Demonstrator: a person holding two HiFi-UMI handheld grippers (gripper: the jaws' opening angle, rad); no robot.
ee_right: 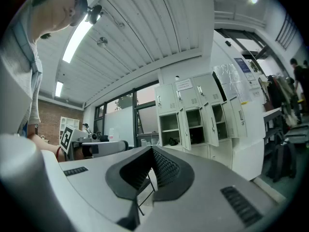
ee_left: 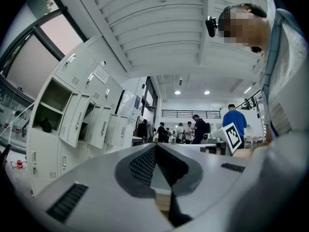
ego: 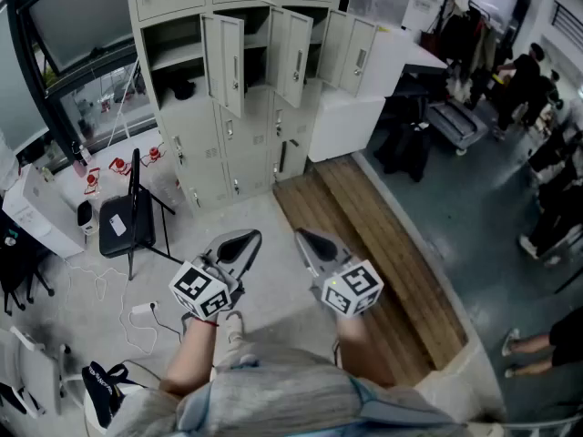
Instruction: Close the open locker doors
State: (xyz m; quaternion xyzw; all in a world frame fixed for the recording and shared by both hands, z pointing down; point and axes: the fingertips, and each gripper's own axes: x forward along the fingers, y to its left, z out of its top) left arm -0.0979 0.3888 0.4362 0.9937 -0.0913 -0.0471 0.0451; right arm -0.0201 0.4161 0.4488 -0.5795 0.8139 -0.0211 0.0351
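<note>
A beige locker bank (ego: 196, 148) stands ahead of me across the floor. Three middle-row doors hang open: the left door (ego: 225, 62), the middle door (ego: 291, 53) and the right door (ego: 349, 53). A dark item (ego: 185, 89) lies in the open left compartment. My left gripper (ego: 248, 238) and right gripper (ego: 303, 237) are held side by side low in the head view, well short of the lockers, both shut and empty. The open doors (ee_left: 72, 120) show at the left of the left gripper view. In the right gripper view the open doors (ee_right: 210, 124) show right of centre.
A black folding chair (ego: 132, 212) and loose cables (ego: 137, 312) are on the floor at left, by a white unit (ego: 41, 212). A wooden platform (ego: 383, 244) runs along the right, behind it a white cabinet (ego: 346, 121). People (ego: 524, 80) stand at far right.
</note>
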